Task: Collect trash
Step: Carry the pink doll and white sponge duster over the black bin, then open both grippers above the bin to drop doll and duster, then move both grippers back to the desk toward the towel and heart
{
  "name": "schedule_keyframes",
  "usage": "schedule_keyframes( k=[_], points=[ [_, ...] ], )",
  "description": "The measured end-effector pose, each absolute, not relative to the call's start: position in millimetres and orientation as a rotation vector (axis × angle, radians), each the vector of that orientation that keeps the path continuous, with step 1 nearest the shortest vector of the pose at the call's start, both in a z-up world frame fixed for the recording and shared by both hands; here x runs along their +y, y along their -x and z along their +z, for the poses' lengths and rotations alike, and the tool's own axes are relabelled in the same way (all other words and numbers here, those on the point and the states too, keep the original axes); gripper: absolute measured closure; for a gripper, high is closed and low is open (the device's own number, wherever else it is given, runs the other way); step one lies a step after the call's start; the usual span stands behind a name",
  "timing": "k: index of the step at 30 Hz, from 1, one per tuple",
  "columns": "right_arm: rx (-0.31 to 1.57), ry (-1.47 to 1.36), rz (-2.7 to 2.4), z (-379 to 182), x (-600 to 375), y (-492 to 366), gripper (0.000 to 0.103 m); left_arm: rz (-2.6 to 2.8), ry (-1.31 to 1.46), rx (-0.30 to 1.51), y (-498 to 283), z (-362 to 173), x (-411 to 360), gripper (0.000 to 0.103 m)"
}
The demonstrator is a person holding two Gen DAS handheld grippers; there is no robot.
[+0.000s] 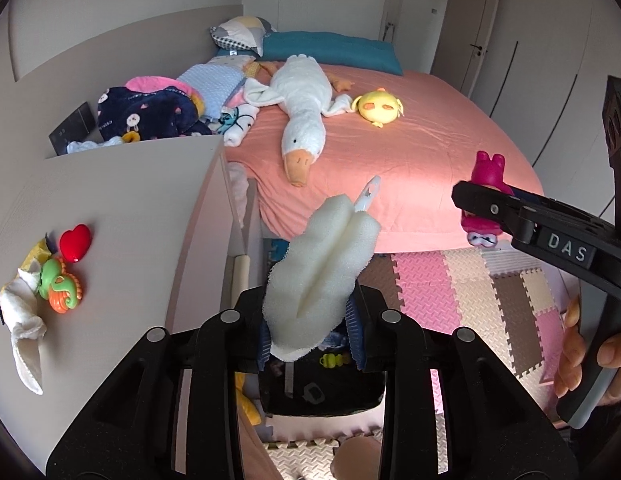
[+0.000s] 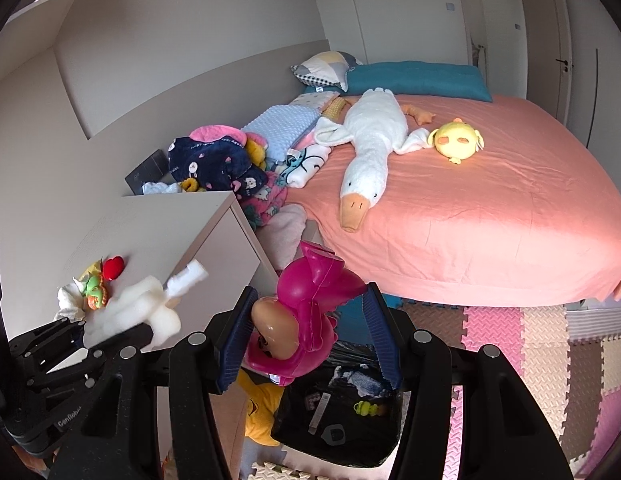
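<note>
**Both tongs loaded above the black bag**

The left gripper [image 1: 310, 320] is closed on a white sponge brush [image 1: 322, 272], its pads pressed into the lower foam; the foam head rises past the fingertips and a white plastic handle [image 1: 368, 196] sticks out beyond it. The right gripper [image 2: 306, 328] holds a pink doll [image 2: 306, 308] between its blue ribbed pads. The left pad is against the toy, while the right pad shows a gap beside it, so how firmly the jaws grip cannot be told (the doll hangs head toward the camera).

Directly below both sets of fingers sits a black bag [image 2: 342, 432], open, with small scraps and a green-yellow toy inside. Next to it, under the left of the right gripper, lies something yellow [image 2: 262, 408].

To the left of the tongs stands a pale cabinet [image 1: 130, 208], whose top carries a red heart [image 1: 75, 242], a green and orange toy [image 1: 60, 286] and a white cloth [image 1: 24, 332] bunched together. Ahead of the fingertips spreads a bed [image 1: 410, 152] in a salmon sheet, bearing a white goose [image 1: 302, 112] with its bill pointing toward the tongs, a yellow chick [image 1: 377, 107], a teal pillow [image 1: 330, 50] at the far end and a heap of blankets [image 1: 162, 108] on the left edge. Under and to the right of the tongs the floor is covered by foam mats [image 1: 470, 292] in pink, cream and brown. White walls and wardrobe doors close the room beyond the bed.
</note>
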State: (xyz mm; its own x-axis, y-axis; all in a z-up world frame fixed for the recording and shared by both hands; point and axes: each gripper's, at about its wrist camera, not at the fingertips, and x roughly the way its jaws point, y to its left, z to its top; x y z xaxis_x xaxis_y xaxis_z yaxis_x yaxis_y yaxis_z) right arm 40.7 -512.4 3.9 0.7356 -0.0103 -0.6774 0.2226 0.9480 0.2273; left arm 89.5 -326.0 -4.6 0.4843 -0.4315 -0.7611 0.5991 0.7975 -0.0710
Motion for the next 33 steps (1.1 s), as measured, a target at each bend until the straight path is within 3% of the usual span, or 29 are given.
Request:
schedule_keyframes(
  k=[1,2,3,33],
  points=[
    [0.741,-0.292,-0.154,5.2,-513.4,-44.1,0.031,-0.631,-0.243,0.874,-88.2,-7.2,-330.1,0.045],
    [0.734,-0.277,-0.187,7.9,-514.2,-46.1,0.016,-0.609,-0.270,0.861,-85.5,-7.8,-331.6,0.010],
    [0.715,-0.262,-0.215,12.0,-515.1,-46.3,0.015,-0.577,-0.288,0.815,-81.2,-5.8,-330.8,0.007],
    [0.698,-0.185,-0.199,22.9,-465.6,-62.6,0.014,-0.402,-0.163,0.806,-101.6,1.7,-232.3,0.007]
  ],
)
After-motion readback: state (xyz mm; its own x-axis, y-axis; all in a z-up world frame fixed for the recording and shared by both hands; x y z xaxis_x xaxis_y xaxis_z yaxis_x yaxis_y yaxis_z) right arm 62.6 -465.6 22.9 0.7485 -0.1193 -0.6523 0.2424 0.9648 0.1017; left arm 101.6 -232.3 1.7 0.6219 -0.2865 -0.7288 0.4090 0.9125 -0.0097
